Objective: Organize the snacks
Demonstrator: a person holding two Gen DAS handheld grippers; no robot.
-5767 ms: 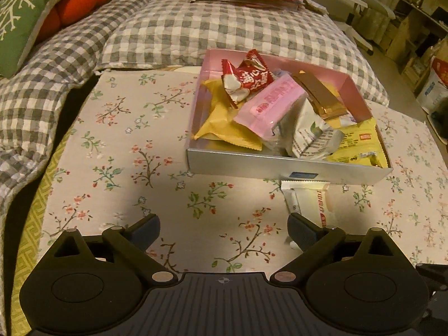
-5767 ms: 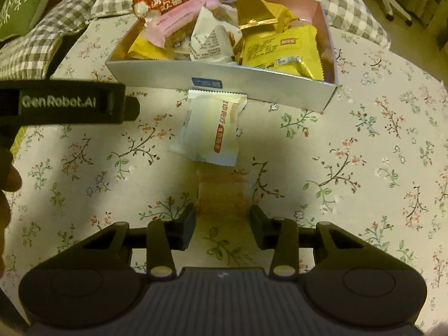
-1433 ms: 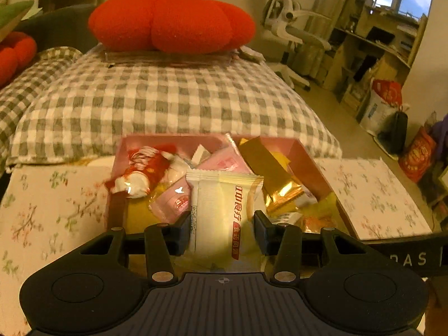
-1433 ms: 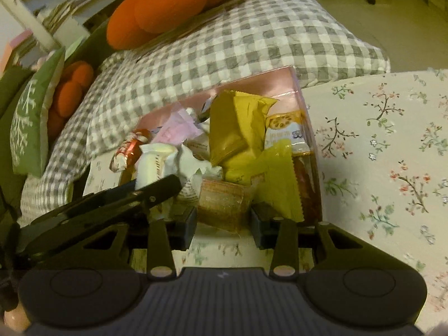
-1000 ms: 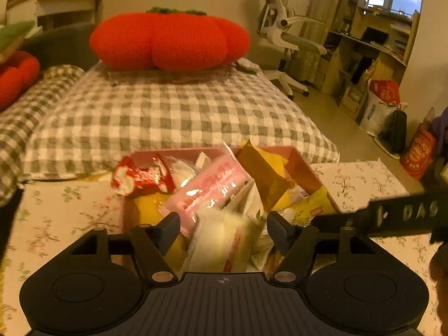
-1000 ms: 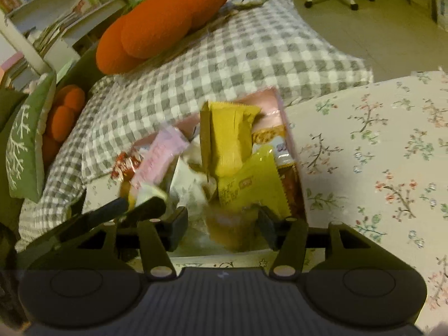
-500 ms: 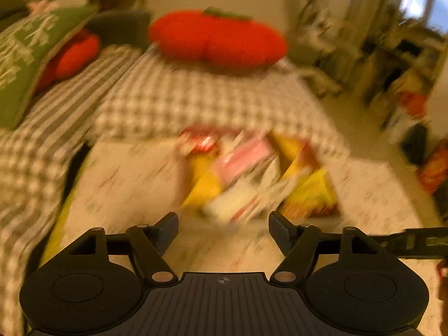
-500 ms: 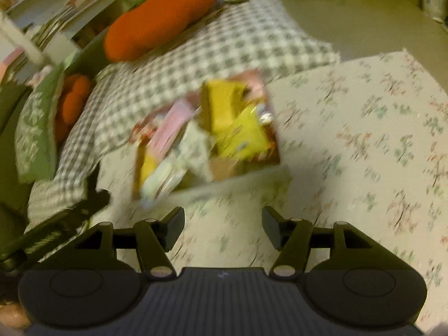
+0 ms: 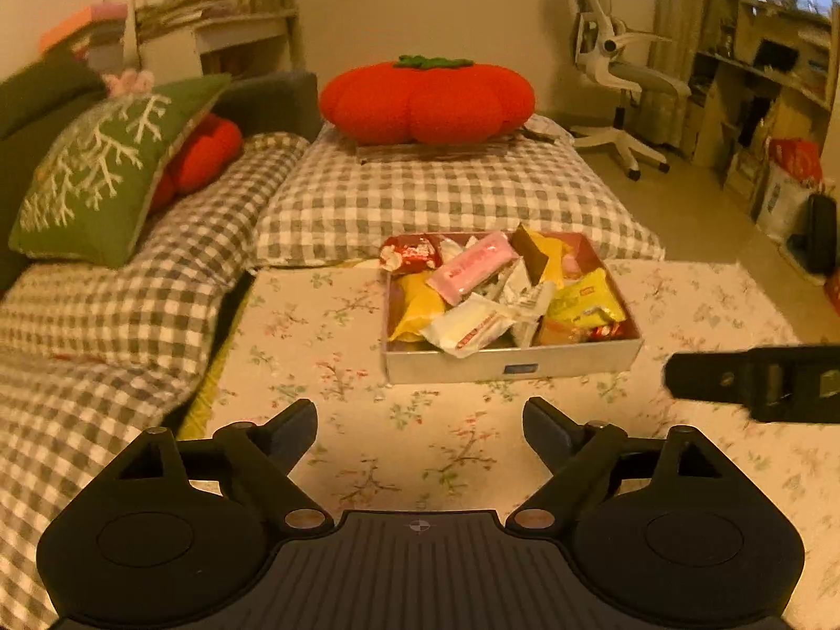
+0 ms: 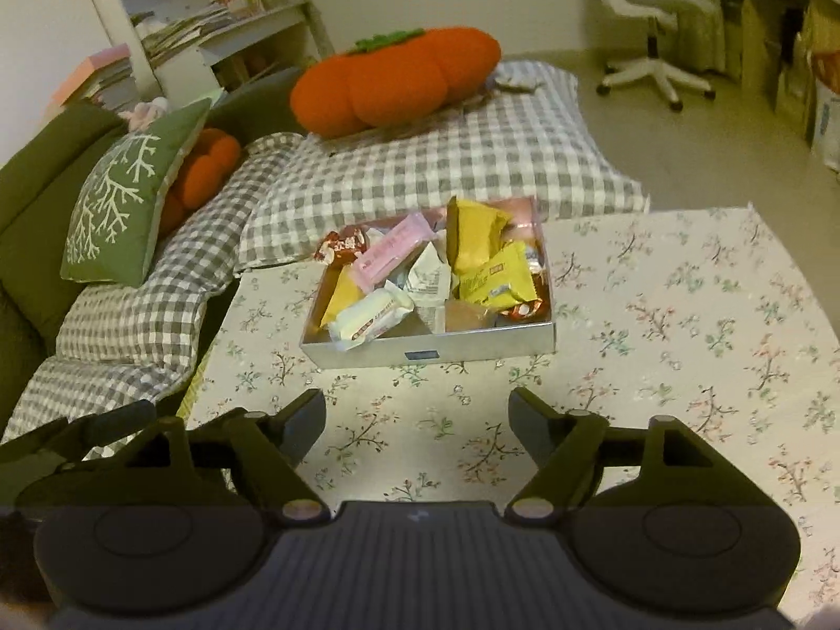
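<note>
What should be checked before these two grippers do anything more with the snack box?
1. Left gripper carries nothing: ok, jaws opening, nothing between them.
2. Right gripper carries nothing: ok, jaws opening, nothing between them.
3. No snack left on the cloth: ok in the part that shows.
4. White packet inside the box: ok, though it leans over the front wall.
5. Brown packet inside the box: ok, near the front wall.
6. Snacks sorted neatly: not ok, they lie in a loose heap.
</note>
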